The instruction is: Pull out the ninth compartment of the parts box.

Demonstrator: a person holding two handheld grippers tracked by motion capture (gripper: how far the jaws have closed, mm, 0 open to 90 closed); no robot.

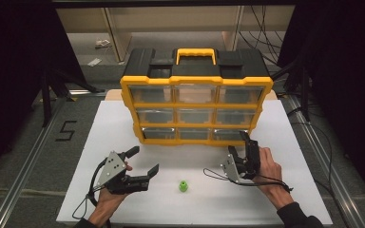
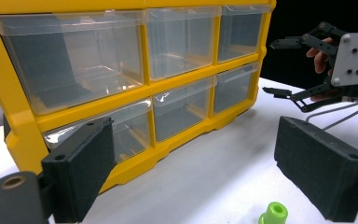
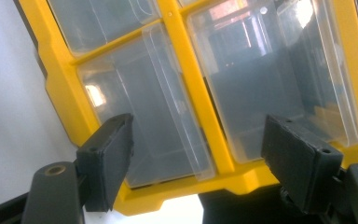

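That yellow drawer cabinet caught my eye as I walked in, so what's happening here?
A person holds a gripper in each hand. The right gripper, open and holding nothing, is at the bottom right drawer of the yellow drawer cabinet. The left gripper hovers open near a small green piece on the white table.

The green piece [image 2: 273, 214] is cut off by the bottom edge in the left gripper view. The organizer's [image 3: 186, 84] top rows run off the right gripper view, and what the clear drawers hold is too dim to tell.

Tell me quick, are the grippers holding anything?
Left gripper: open, holding nothing.
Right gripper: open, holding nothing, close in front of the drawer cabinet.
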